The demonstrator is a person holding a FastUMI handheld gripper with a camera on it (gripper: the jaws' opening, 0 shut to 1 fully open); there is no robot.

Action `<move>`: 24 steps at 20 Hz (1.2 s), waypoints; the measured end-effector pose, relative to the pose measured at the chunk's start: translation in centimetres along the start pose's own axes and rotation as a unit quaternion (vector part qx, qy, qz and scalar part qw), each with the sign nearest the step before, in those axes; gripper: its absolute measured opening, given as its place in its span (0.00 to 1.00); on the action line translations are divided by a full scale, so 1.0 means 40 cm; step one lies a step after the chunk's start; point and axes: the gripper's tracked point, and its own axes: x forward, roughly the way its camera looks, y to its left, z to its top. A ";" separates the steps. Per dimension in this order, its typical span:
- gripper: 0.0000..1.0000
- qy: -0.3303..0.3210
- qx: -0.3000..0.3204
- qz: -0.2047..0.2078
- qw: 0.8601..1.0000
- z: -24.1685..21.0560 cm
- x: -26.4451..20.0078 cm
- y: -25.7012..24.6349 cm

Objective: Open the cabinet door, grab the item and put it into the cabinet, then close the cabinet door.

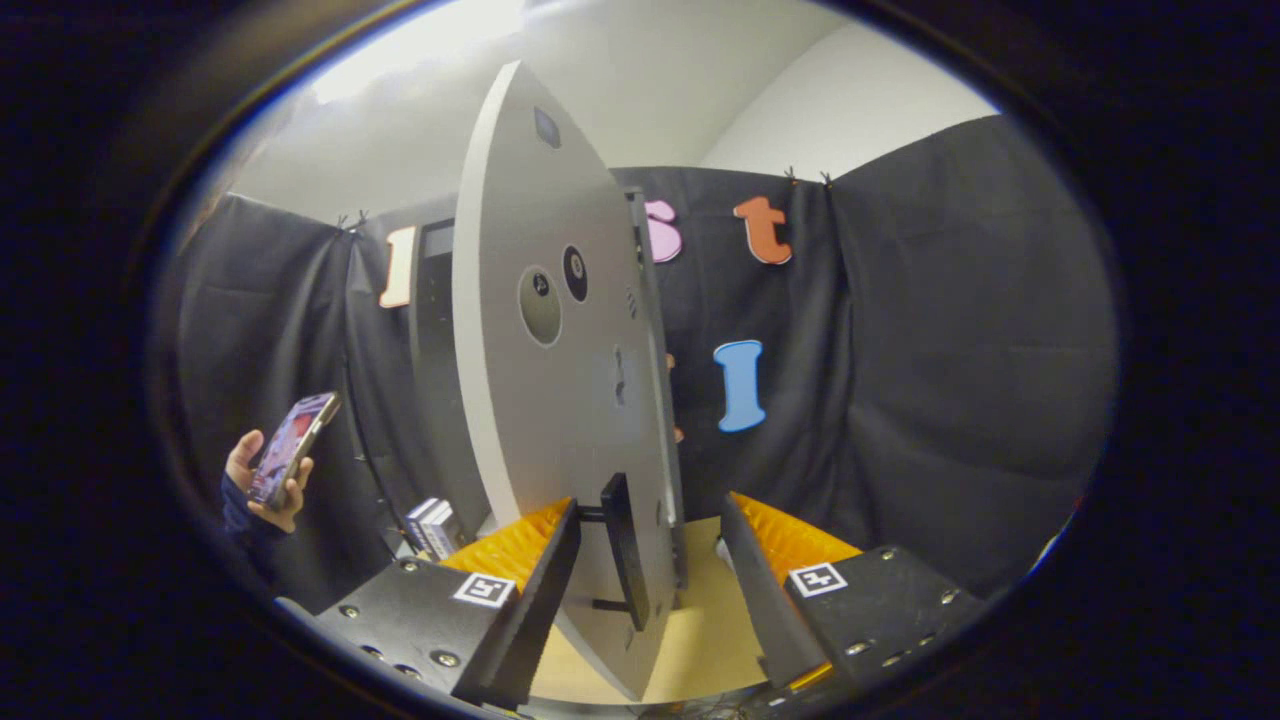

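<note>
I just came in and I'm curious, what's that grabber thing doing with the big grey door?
A person is holding the gripper up to the grey cabinet door. The door stands partly open, edge toward us, and its dark handle sits between the open fingers, not yet squeezed. Off to the side, a hand holds up a phone.

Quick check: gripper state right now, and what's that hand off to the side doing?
Gripper: open, fingers spread either side of the cabinet door's edge and black handle, pressing on nothing.
Person's hand: holding up a phone.
</note>
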 end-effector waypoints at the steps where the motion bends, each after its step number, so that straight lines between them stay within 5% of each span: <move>1: 0.84 0.003 0.006 0.016 1.000 -0.003 0.012 0.021; 17: 0.90 0.046 0.016 0.214 0.976 -0.087 0.219 0.331; 24: 1.00 0.042 0.013 0.258 0.965 -0.123 0.322 0.438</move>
